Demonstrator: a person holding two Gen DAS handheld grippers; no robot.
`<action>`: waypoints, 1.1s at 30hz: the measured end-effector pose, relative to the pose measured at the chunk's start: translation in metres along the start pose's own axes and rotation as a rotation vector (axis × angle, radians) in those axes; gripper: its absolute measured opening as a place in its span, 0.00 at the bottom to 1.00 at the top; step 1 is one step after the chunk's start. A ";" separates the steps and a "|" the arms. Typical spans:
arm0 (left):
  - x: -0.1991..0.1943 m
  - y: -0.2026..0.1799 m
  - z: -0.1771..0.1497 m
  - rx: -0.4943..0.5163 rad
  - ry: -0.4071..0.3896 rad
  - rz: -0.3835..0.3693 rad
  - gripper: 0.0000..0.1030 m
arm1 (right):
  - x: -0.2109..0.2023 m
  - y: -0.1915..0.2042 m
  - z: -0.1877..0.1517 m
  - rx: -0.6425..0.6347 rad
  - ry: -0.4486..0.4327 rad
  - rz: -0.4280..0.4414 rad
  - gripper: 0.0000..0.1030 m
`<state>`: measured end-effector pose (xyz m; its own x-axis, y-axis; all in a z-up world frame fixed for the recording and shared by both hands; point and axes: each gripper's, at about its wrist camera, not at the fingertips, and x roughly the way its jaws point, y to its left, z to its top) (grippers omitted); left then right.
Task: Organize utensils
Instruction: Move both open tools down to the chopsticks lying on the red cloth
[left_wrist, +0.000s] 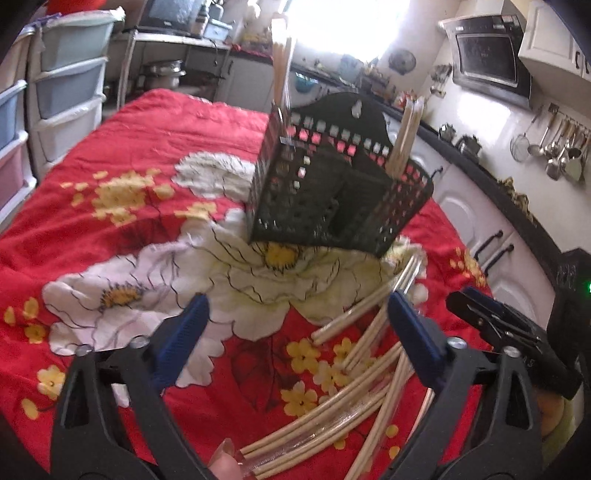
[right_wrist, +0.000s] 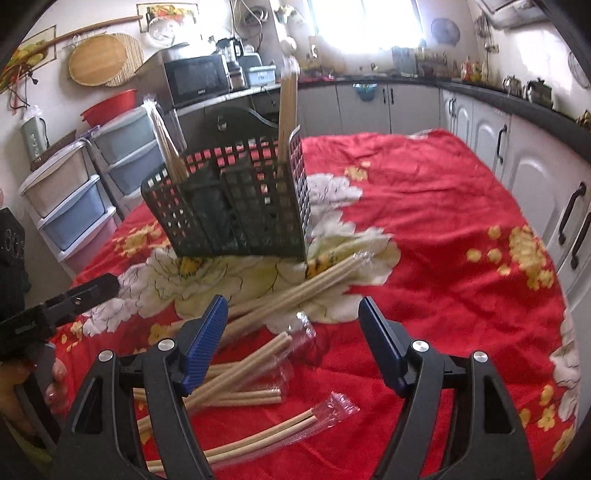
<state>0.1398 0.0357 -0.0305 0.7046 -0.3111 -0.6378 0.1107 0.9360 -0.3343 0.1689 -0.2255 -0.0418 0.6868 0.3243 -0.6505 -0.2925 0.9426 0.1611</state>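
A black perforated utensil caddy (left_wrist: 332, 192) stands on the red flowered cloth; it also shows in the right wrist view (right_wrist: 236, 206). Bundles of wooden chopsticks stand upright in it (left_wrist: 282, 66) (left_wrist: 406, 133) (right_wrist: 288, 110) (right_wrist: 166, 144). Several plastic-wrapped chopstick pairs (left_wrist: 351, 398) (right_wrist: 258, 354) lie loose on the cloth in front of the caddy. My left gripper (left_wrist: 295, 321) is open and empty above the cloth, with chopsticks by its right finger. My right gripper (right_wrist: 293, 325) is open and empty above the loose chopsticks.
The cloth-covered table (right_wrist: 443, 240) is ringed by white cabinets (right_wrist: 517, 158) with a black counter. Plastic drawer units (left_wrist: 62, 74) stand to the left. The right gripper's body (left_wrist: 509, 332) shows in the left view; the left one (right_wrist: 55, 302) shows in the right view.
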 end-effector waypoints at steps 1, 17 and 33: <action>0.004 0.000 -0.001 0.005 0.016 0.000 0.75 | 0.002 0.000 -0.001 0.002 0.010 0.006 0.64; 0.039 -0.007 -0.017 0.063 0.178 -0.041 0.33 | 0.035 -0.009 -0.010 0.094 0.151 0.072 0.48; 0.056 -0.015 -0.018 0.099 0.218 -0.104 0.20 | 0.052 -0.022 -0.006 0.209 0.210 0.136 0.37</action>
<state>0.1650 0.0009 -0.0737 0.5191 -0.4248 -0.7417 0.2503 0.9053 -0.3433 0.2075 -0.2298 -0.0837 0.4919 0.4455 -0.7481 -0.2146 0.8947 0.3917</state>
